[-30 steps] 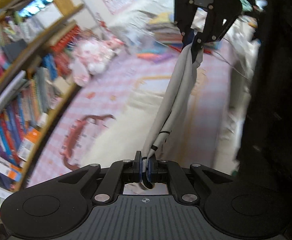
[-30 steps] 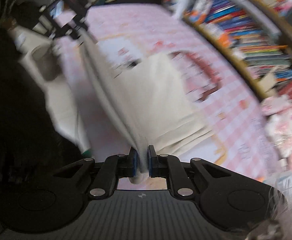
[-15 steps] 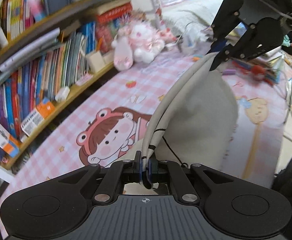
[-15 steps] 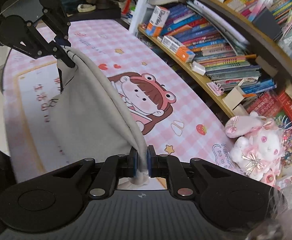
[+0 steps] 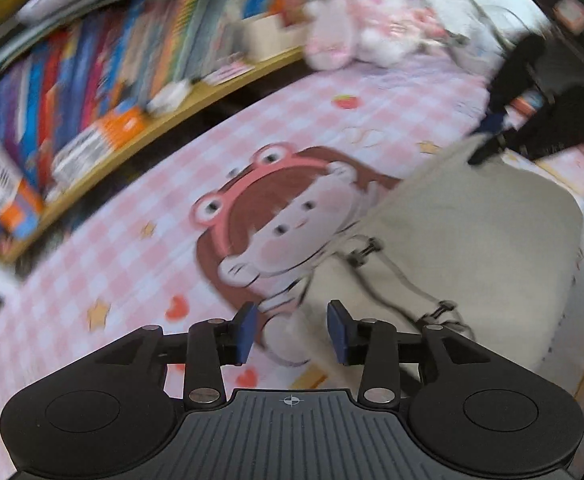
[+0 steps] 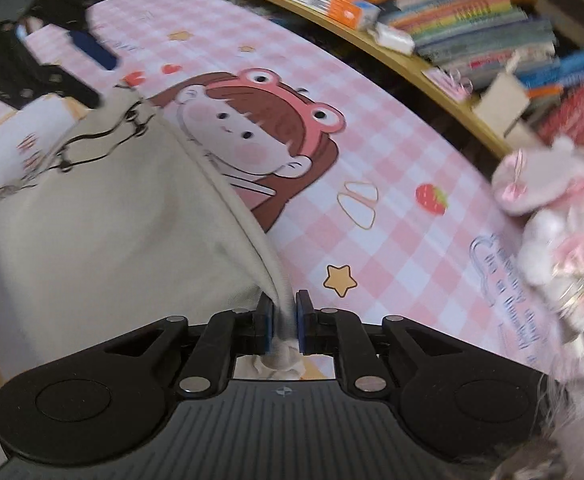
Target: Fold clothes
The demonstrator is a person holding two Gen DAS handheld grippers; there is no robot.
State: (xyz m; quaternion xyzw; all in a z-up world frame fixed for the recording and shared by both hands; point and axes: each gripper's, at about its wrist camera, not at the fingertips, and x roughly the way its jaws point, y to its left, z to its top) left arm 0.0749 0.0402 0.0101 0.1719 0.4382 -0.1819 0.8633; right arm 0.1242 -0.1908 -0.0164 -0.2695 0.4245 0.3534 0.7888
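Note:
A cream garment (image 5: 472,248) with black drawstrings lies on the pink checked mat (image 5: 140,240). My left gripper (image 5: 294,330) is open, its blue pads apart just above the garment's near corner; nothing is in it. My right gripper (image 6: 283,322) is shut on the cream garment (image 6: 112,208), pinching a bunched edge that rises from the mat. The right gripper also shows in the left wrist view (image 5: 532,128) at the garment's far corner. The left gripper shows blurred in the right wrist view (image 6: 52,68).
A wooden bookshelf (image 5: 92,80) full of books runs along the mat's far side, also in the right wrist view (image 6: 472,40). Pink and white plush toys (image 6: 564,200) sit on the mat beside it. A frog-hat girl picture (image 6: 252,128) is printed on the mat.
My left gripper has opened and let go of the garment's edge. The garment has dropped from a taut hanging strip to lie on the mat. My right gripper still holds its corner.

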